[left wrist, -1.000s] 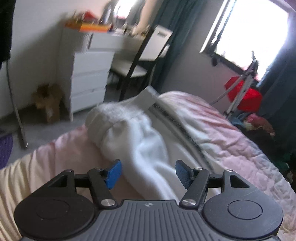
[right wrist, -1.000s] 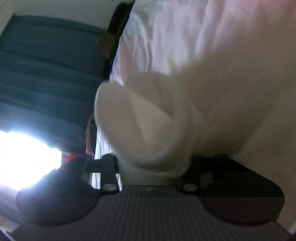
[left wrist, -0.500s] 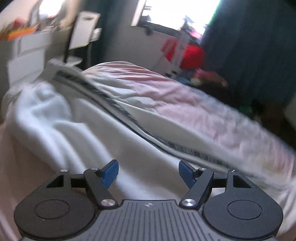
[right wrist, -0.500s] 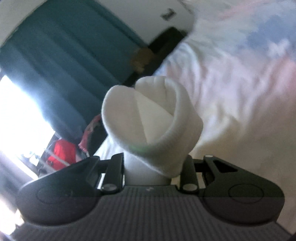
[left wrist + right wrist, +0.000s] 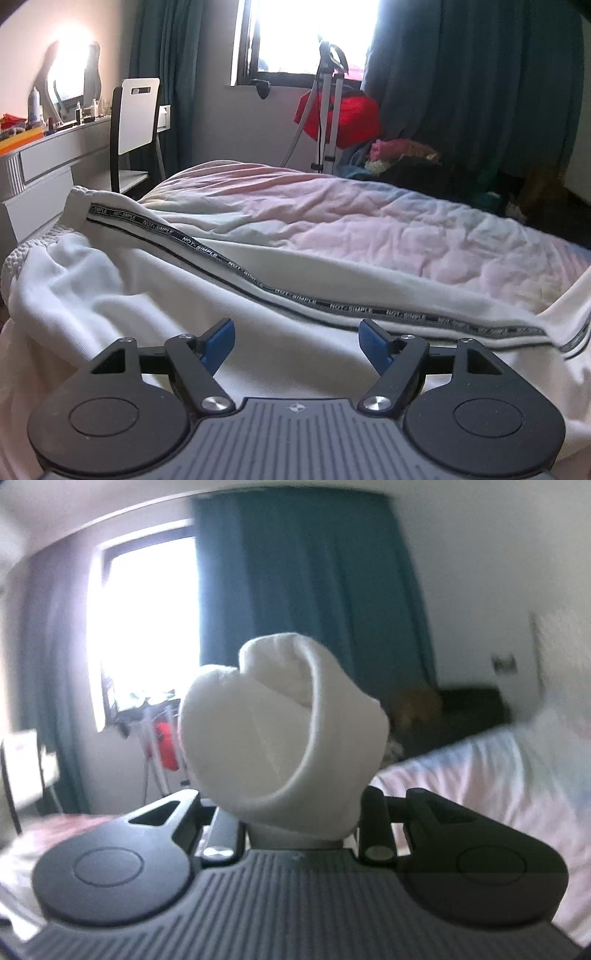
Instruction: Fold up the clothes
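Note:
White track pants (image 5: 155, 295) with a black lettered side stripe (image 5: 258, 278) lie stretched across the pink bedspread (image 5: 369, 221). Their waistband is at the left edge. My left gripper (image 5: 297, 341) is open with blue pads, just above the white fabric, holding nothing. My right gripper (image 5: 295, 823) is shut on a white ribbed cuff (image 5: 284, 734) of the garment, which bunches up in front of the camera and hides the fingertips. It is lifted above the bed.
A white desk (image 5: 48, 155) and a black-and-white chair (image 5: 135, 125) stand left of the bed. A tripod (image 5: 328, 110), a red item (image 5: 347, 118) and a clothes pile (image 5: 402, 151) sit under the window. Dark curtains hang behind.
My left gripper has swung right, from the waistband end to the middle of the pants, still open. My right gripper has lifted and turned upright with the cuff in it.

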`<state>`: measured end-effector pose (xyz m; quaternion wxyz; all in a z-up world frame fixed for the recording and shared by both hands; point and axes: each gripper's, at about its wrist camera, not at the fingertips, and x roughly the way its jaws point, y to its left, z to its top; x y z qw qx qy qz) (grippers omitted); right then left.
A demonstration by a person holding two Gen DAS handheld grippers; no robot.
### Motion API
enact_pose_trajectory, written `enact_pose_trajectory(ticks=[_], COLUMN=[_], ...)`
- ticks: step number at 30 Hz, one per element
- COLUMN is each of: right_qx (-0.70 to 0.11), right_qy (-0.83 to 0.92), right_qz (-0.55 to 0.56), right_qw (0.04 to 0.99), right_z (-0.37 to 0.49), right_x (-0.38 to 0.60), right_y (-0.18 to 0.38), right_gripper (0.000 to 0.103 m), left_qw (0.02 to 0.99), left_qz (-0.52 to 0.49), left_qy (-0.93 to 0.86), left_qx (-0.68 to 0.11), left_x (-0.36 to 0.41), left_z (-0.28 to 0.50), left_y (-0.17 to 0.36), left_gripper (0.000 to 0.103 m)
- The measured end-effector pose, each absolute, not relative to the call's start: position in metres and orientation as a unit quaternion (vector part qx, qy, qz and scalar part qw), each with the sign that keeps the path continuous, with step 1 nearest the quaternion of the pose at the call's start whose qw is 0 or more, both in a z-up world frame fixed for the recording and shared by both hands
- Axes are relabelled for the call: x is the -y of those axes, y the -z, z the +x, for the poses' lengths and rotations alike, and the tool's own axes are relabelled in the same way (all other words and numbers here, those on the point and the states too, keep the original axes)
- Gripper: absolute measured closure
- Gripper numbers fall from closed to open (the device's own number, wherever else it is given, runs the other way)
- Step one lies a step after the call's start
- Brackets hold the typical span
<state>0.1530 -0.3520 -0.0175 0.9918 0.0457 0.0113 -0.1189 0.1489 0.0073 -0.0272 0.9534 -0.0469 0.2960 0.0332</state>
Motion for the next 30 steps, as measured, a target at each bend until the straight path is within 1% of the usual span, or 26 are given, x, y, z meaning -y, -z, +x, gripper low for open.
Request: enact_pose_trajectory(ticks=[4, 7, 9, 15, 17, 19, 20, 21, 22, 24, 25, 30], right_qx=[-0.021, -0.044, -0.073, -0.185, -0.193, -0.203, -0.211, -0.219, -0.229, -0.244, -0.251, -0.279], right_qy=[0.099, 0.061, 0.027, -0.04, -0.043, -0.053, -0.062, -0.077, -0.099, -0.142, -0.16, -0.183], right_qz=[-0.067, -0.137, -0.179, -0.238, -0.236, -0.223, -0.211, -0.196, -0.177, -0.138, -0.117, -0.012], right_qw=[0.993, 0.988, 0.981, 0.953, 0.951, 0.952, 0.952, 0.953, 0.952, 0.949, 0.947, 0.943], right_z=[0.154, 0.155, 0.156, 0.151, 0.15, 0.146, 0.143, 0.14, 0.136, 0.126, 0.12, 0.096], right_x=[0.286, 0.245, 0.223, 0.178, 0.177, 0.176, 0.173, 0.175, 0.179, 0.187, 0.189, 0.204], right_y=[0.028, 0.05, 0.07, 0.128, 0.127, 0.123, 0.119, 0.115, 0.11, 0.098, 0.093, 0.065], right_gripper=[0.076, 0.076, 0.076, 0.075, 0.073, 0.066, 0.058, 0.047, 0.041, 0.02, 0.016, 0.018], left_qw=[0.953, 0.951, 0.949, 0.947, 0.947, 0.947, 0.947, 0.948, 0.948, 0.947, 0.945, 0.939], left_qz=[-0.065, -0.075, -0.083, -0.094, -0.094, -0.095, -0.096, -0.098, -0.099, -0.108, -0.113, -0.132], left_qy=[-0.032, -0.035, -0.039, -0.044, -0.042, -0.037, -0.034, -0.031, -0.027, -0.014, -0.004, 0.047], left_qx=[-0.295, -0.299, -0.302, -0.305, -0.304, -0.304, -0.304, -0.303, -0.302, -0.304, -0.305, -0.315], left_x=[-0.015, -0.019, -0.022, -0.026, -0.025, -0.025, -0.024, -0.024, -0.024, -0.023, -0.023, -0.015], left_z=[0.149, 0.15, 0.151, 0.152, 0.153, 0.156, 0.158, 0.159, 0.16, 0.164, 0.165, 0.178], left_y=[0.024, 0.025, 0.026, 0.029, 0.031, 0.033, 0.033, 0.034, 0.035, 0.036, 0.037, 0.041], left_gripper=[0.027, 0.027, 0.027, 0.026, 0.026, 0.026, 0.026, 0.026, 0.026, 0.026, 0.026, 0.026])
